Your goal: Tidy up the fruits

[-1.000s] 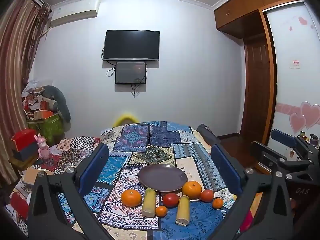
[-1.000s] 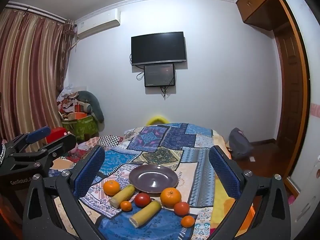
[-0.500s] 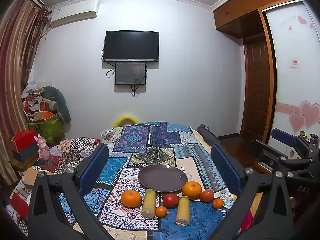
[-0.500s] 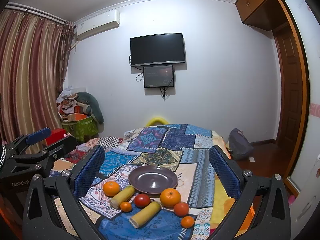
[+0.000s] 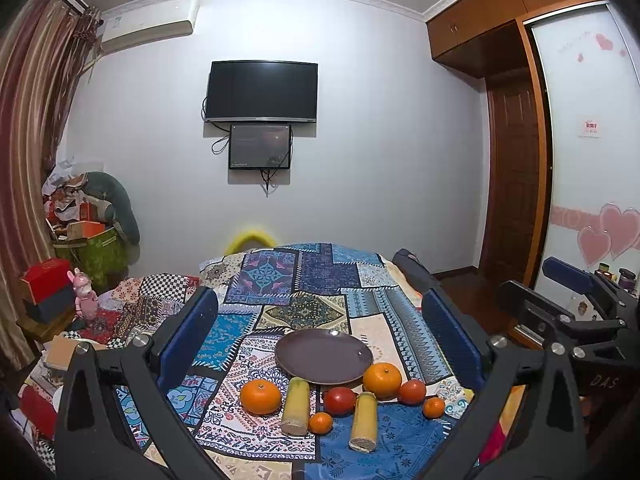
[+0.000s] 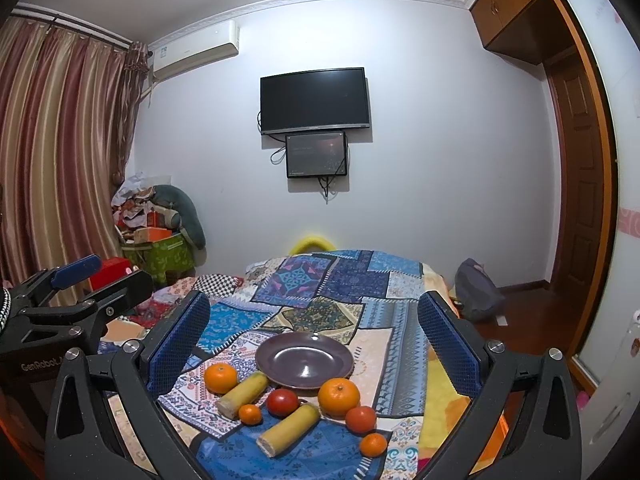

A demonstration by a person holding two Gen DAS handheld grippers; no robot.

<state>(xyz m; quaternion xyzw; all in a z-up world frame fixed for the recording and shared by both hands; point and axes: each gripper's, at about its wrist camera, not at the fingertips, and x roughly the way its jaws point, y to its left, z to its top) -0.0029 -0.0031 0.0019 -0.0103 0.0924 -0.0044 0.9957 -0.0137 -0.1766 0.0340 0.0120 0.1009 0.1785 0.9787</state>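
An empty dark purple plate lies on the patchwork cloth. In front of it lie two large oranges, two red tomatoes, two small tangerines and two yellow sugarcane pieces. My left gripper is open and empty, held above and short of the fruit. My right gripper is open and empty, likewise short of the fruit. Each gripper shows at the side of the other's view.
The patchwork-covered table runs toward a white wall with a TV. Clutter, boxes and a green bin stand at the left by the curtains. A wooden door and wardrobe are at the right.
Both views have shifted very slightly; the fruit and the plate have not moved, and both grippers stay open.
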